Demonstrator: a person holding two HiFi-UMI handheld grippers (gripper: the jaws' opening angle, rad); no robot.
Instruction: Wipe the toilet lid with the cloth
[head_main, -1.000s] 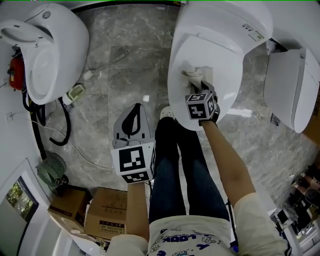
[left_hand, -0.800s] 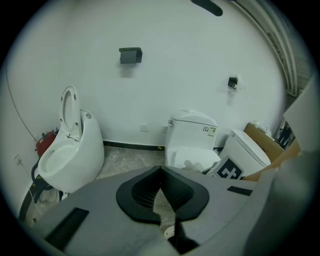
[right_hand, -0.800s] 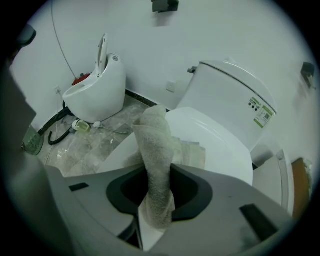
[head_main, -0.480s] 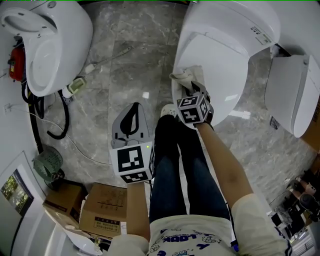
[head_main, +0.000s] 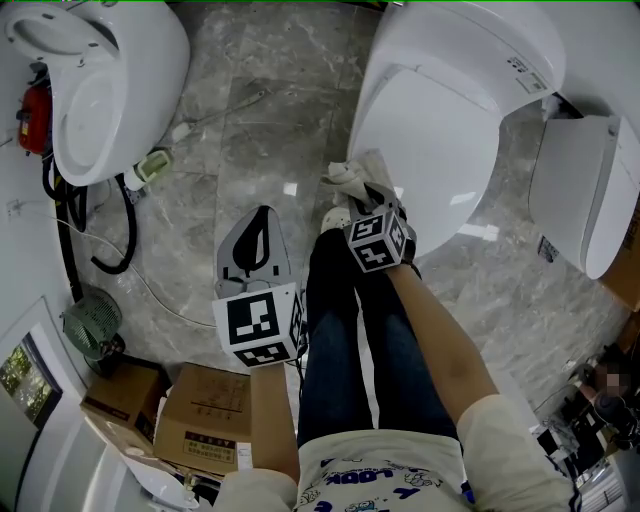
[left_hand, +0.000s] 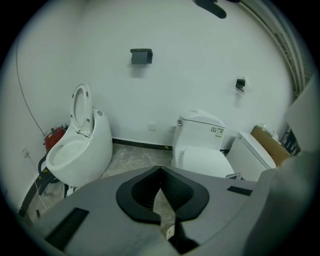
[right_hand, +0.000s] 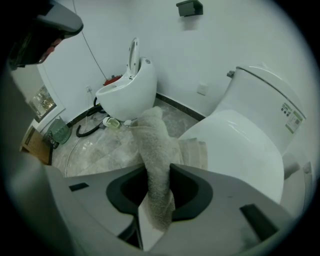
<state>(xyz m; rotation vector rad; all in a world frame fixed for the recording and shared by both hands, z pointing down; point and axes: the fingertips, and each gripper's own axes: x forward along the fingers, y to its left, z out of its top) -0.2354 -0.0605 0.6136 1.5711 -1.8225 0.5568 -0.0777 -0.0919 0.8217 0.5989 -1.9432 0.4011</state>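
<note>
The white toilet with its lid (head_main: 440, 130) down stands at the upper right of the head view. A beige cloth (head_main: 350, 180) lies at the lid's near left edge, partly past the rim. My right gripper (head_main: 362, 198) is shut on it. In the right gripper view the cloth (right_hand: 154, 145) bulges out from between the jaws of the right gripper (right_hand: 159, 175), and a flat fold rests on the lid (right_hand: 235, 145). My left gripper (head_main: 262, 218) hangs over the floor beside the person's leg, its jaws together with nothing between them. The left gripper view shows the lid (left_hand: 202, 160) ahead.
A second toilet (head_main: 100, 90) with its seat raised stands at the upper left, with a black hose (head_main: 95, 235) and a red object (head_main: 30, 120) beside it. Another white unit (head_main: 580, 190) is at the right. Cardboard boxes (head_main: 200, 420) and a small fan (head_main: 90, 335) sit lower left. The person's legs (head_main: 350, 340) fill the middle.
My right gripper has dragged the cloth from the lid's middle towards its near left edge, closer to the person. The left gripper has barely moved.
</note>
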